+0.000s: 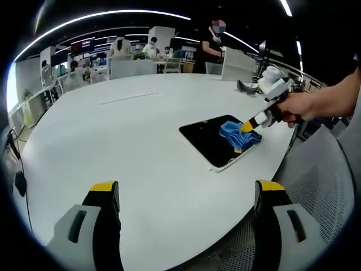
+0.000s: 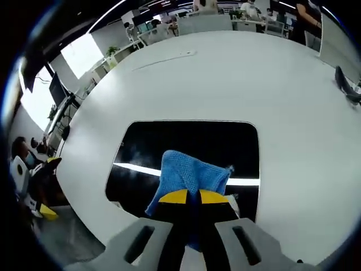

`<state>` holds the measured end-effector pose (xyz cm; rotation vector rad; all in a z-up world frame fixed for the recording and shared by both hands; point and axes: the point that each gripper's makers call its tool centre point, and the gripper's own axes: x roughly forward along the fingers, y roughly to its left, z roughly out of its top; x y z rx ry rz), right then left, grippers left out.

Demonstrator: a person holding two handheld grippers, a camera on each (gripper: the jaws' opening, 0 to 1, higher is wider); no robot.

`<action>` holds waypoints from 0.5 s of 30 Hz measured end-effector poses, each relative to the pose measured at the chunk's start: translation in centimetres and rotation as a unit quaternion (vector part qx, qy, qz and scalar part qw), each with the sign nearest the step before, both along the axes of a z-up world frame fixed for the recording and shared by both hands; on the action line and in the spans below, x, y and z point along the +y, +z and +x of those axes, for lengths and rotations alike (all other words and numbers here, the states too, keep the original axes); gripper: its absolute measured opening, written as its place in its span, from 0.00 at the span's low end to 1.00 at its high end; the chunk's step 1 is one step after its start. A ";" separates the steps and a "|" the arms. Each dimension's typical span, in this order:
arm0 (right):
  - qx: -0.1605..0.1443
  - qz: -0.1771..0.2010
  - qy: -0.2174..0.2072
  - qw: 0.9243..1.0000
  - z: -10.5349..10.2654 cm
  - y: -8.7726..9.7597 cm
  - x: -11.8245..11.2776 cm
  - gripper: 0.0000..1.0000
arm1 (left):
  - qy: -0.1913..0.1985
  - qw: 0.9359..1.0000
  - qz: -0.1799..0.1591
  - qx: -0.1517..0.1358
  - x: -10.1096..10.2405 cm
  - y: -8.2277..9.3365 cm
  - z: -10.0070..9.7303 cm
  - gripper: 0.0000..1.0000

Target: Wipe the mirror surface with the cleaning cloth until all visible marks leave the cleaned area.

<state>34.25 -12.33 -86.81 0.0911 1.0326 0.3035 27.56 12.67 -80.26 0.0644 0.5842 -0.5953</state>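
A dark rectangular mirror lies flat on the white table, near its right edge in the left gripper view. A blue cleaning cloth rests on the mirror's near part. My right gripper is shut on the cloth and presses it onto the glass; in the left gripper view that same right gripper comes in from the right, held by a hand. My left gripper hangs open over bare table, well short of the mirror, with nothing between its jaws.
The big white oval table carries a dark object at its far side. A grey mesh chair stands by the table's right edge. People sit at desks in the background.
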 end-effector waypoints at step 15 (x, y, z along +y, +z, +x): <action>-0.001 0.013 -0.011 1.000 -1.9 0.1 0.2 0.00 | 0.001 1.000 0.000 -0.002 0.0 0.1 0.0 0.99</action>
